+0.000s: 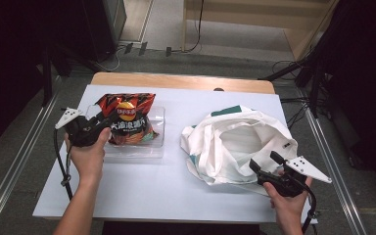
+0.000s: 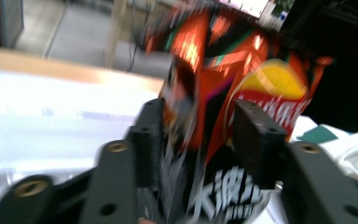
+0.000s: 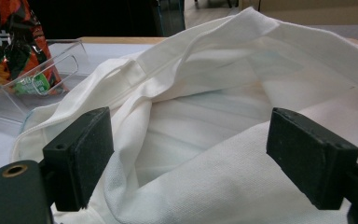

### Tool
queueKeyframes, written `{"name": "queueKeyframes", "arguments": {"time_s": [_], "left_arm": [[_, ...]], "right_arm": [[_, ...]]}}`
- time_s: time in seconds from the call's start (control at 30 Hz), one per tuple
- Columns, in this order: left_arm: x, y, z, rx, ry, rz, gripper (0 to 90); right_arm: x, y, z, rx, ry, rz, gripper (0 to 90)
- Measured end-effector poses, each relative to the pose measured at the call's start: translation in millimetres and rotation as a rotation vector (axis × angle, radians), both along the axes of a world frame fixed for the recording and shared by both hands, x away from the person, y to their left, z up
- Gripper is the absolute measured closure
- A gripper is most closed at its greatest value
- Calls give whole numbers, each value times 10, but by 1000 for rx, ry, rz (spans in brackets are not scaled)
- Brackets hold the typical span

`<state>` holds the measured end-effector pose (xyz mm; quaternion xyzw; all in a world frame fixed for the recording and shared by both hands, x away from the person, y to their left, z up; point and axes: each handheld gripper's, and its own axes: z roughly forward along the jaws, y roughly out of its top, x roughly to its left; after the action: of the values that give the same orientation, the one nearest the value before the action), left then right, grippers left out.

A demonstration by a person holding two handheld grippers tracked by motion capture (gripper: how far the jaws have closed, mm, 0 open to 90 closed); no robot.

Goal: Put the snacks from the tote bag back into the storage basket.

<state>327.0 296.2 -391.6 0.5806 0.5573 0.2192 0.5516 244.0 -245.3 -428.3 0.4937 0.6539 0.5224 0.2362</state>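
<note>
Table (image 1: 142,191): white sheet over a wooden top, whose far edge shows bare.

Tray (image 1: 157,142): clear plastic, on the left half of the table. A chip bag (image 1: 127,119), orange, red and black with a yellow emblem, stands in it, leaning toward the far side. In the right gripper view the tray (image 3: 9,95) and the bag (image 3: 9,46) appear at the upper left, with the bag's lower end inside the tray.

Left gripper (image 1: 108,122): held by the left hand (image 1: 85,154) at the near left corner of the tray. In the left gripper view, which is blurred, its jaws stand partly closed with the bag (image 2: 223,107) between them, pressed on both sides; it grips the bag.

Tote (image 1: 235,142): white cloth with green trim, crumpled on the right half of the table, well apart from the tray, mouth gaping upward.

Right gripper (image 1: 263,163): held by the right hand (image 1: 286,203) at the near right edge of the tote. In the right gripper view its jaws stand wide apart above the cloth (image 3: 205,116), and nothing is held between them.
</note>
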Motion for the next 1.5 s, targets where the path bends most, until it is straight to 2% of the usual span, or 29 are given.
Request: {"name": "queueKeyframes", "arguments": {"time_s": [0.07, 0.1, 0.13, 0.17, 0.23, 0.3, 0.33, 0.53, 0.67, 0.73, 0.77, 0.9, 0.97, 1.13, 1.17, 1.23, 1.3, 1.47, 1.5], "left_arm": [[-16, -24, -71, 3, 19, 11, 483], [-20, -43, -108, 23, 33, 8, 487], [-29, -51, -118, 41, 39, 4, 527], [-56, -57, -121, 71, 31, -4, 605], [-85, -34, -114, 95, 24, -2, 752], [-91, 8, -105, 88, 24, -6, 868], [-82, 19, -102, 90, 30, -12, 893], [19, 23, -37, 122, 31, -35, 900], [45, 51, -59, 126, 24, -1, 893], [36, 51, -72, 131, 24, 12, 810], [20, 47, -89, 146, 32, 21, 714], [-21, 66, -83, 143, 29, 1, 537], [-86, 97, -56, 140, 29, 11, 477], [-179, 123, -28, 133, 25, -1, 354], [-235, 109, -12, 148, 18, 5, 312], [-294, 97, -7, 146, 10, 13, 255], [-360, 75, -5, 149, 3, 14, 152], [-457, 56, -3, 163, -8, -8, 13], [-511, 57, -17, 166, -14, -25, 4]], "right_arm": [[0, 3, -6, 5, 6, -6, 150], [-1, 3, -6, 3, 5, -7, 150], [-5, 1, -3, 0, 4, -8, 150], [-5, -2, -1, -1, 0, -9, 150], [-15, -7, 5, 4, 2, -11, 150], [-12, -10, -4, 5, 4, -12, 151], [-9, -8, -8, 4, 4, -11, 150], [-16, 19, -4, -2, -3, -9, 152], [-15, -6, -7, -1, 0, -20, 152], [-14, -10, -7, 2, -1, -21, 153], [-16, -15, -11, -4, -3, -27, 153], [-19, -19, -18, -13, -4, -30, 153], [-16, -26, -22, -19, -8, -35, 153], [-22, -38, -21, -27, -14, -47, 153], [-23, -45, -22, -31, -17, -48, 152], [-23, -51, -24, -32, -21, -48, 151], [-30, -53, -22, -41, -27, -43, 150], [-32, -89, -28, -41, -38, -45, 149], [-39, -113, -29, -38, -39, -54, 149]]}}
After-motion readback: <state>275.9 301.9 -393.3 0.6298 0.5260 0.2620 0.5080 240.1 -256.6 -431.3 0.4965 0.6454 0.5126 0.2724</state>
